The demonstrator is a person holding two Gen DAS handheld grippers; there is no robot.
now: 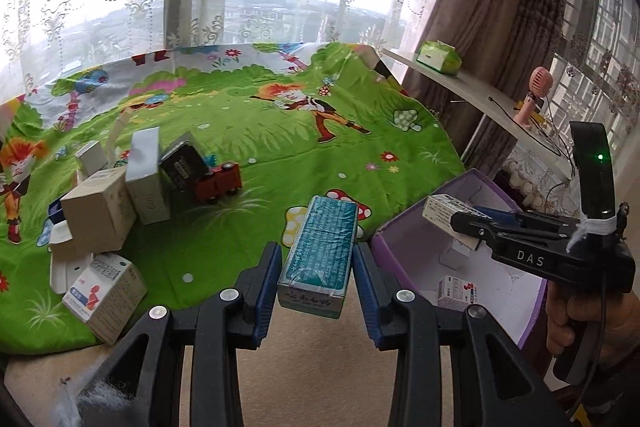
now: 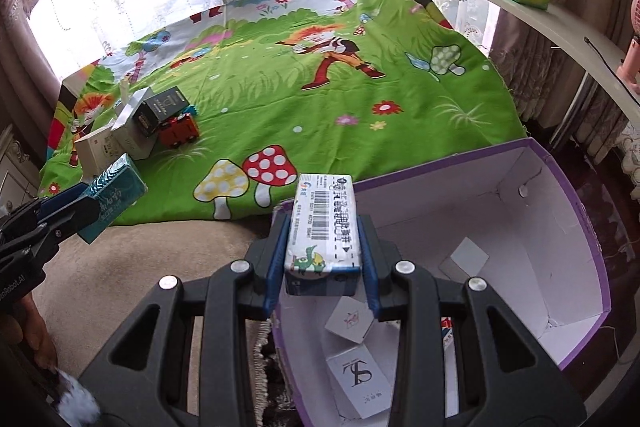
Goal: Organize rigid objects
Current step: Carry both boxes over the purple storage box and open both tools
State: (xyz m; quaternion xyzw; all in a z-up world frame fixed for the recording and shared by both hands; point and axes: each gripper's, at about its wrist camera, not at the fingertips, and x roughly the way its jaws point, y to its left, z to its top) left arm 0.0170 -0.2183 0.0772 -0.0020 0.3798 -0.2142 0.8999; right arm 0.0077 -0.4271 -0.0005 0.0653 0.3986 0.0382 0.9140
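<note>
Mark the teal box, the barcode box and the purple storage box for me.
teal box (image 1: 320,247): left wrist view, middle of its top face.
barcode box (image 2: 326,223): right wrist view, middle of its printed top face.
purple storage box (image 2: 576,211): right wrist view, its right wall rim.

A white box (image 2: 325,227) with a barcode is clamped between the blue fingers (image 2: 276,259) of the right gripper (image 2: 323,263), above the near corner of an open purple bin (image 2: 576,227) — small white cartons (image 2: 356,379) are seen on its floor. At the left edge, a teal box (image 2: 116,195) is held by the left gripper (image 2: 86,211). Further back, boxes and a red toy truck (image 2: 179,131) are gathered on the green cloth (image 2: 320,115).
</note>
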